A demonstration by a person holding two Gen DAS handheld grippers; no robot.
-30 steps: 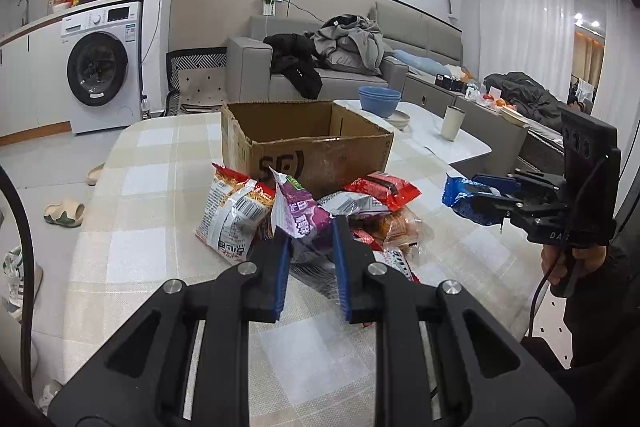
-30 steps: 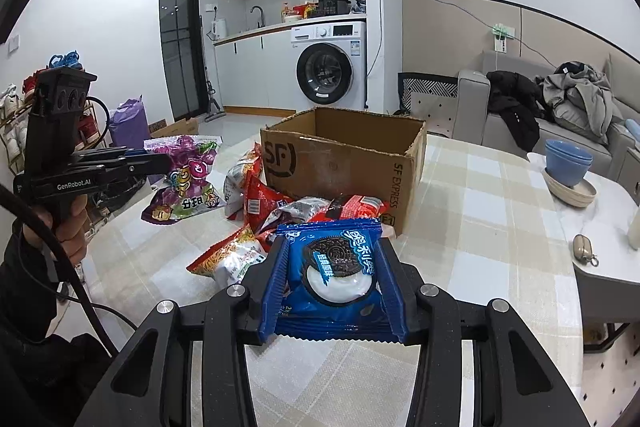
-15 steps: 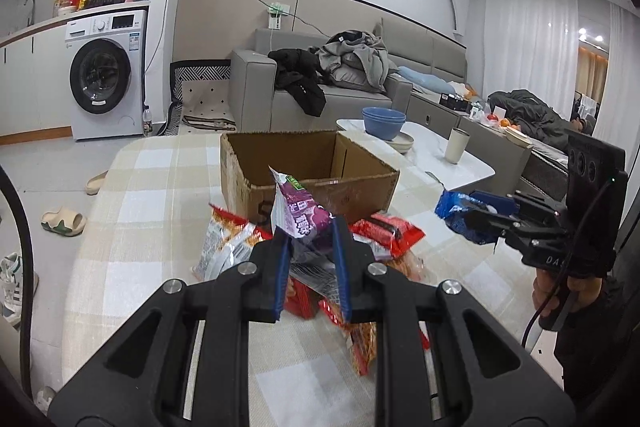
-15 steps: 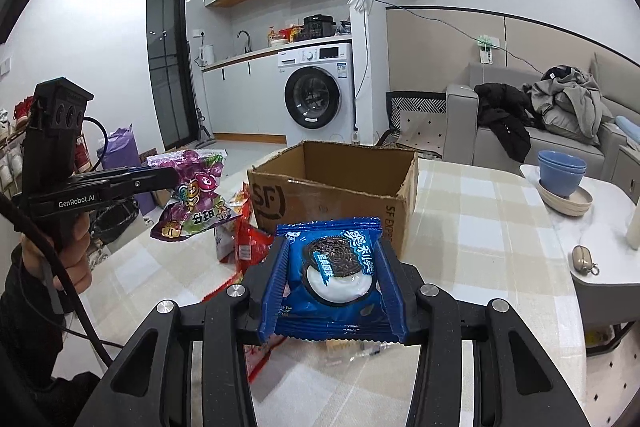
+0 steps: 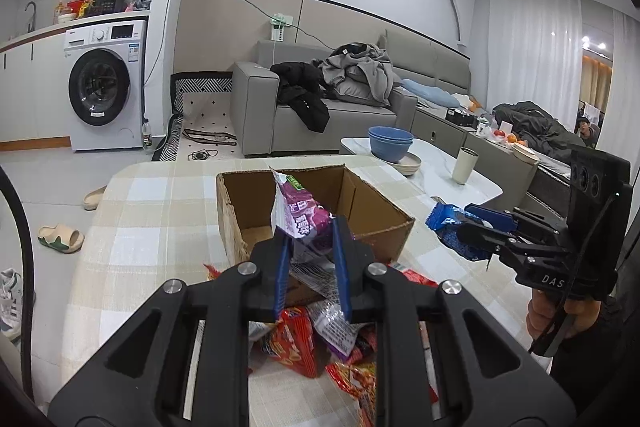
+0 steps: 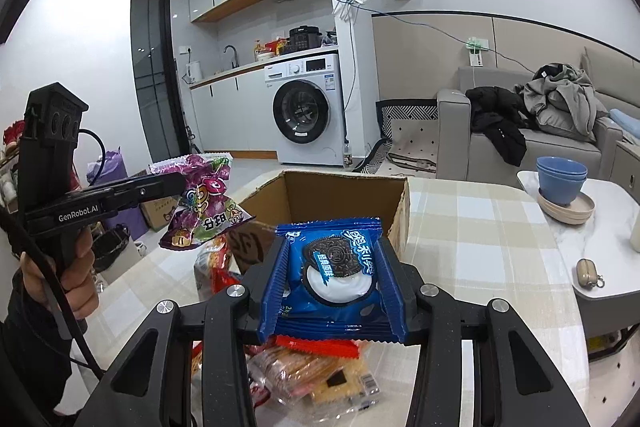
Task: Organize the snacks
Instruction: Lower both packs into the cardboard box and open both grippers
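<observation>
The counter [image 5: 132, 227], covered in a beige and white check cloth, fills the lower half of both views. On it stands an open cardboard box [image 5: 384, 215], mid-frame in the left wrist view and centre in the right wrist view [image 6: 344, 195]; its visible floor appears bare. A heap of loose snack packets [image 5: 304, 339], mostly red and orange, lies on the counter at the near side of the box, low in the frame. The left tongs [image 5: 310, 267] are pressed tight on the lower part of a purple snack bag [image 5: 302, 217], which stands upright in front of the box opening, clear of the counter. The right tongs [image 6: 334, 279] are pinching a blue cookie packet [image 6: 336, 267] by its two side edges, held face up above the heap, just short of the box's near wall. A hand [image 5: 560, 311] grips the right handle at lower right.
</observation>
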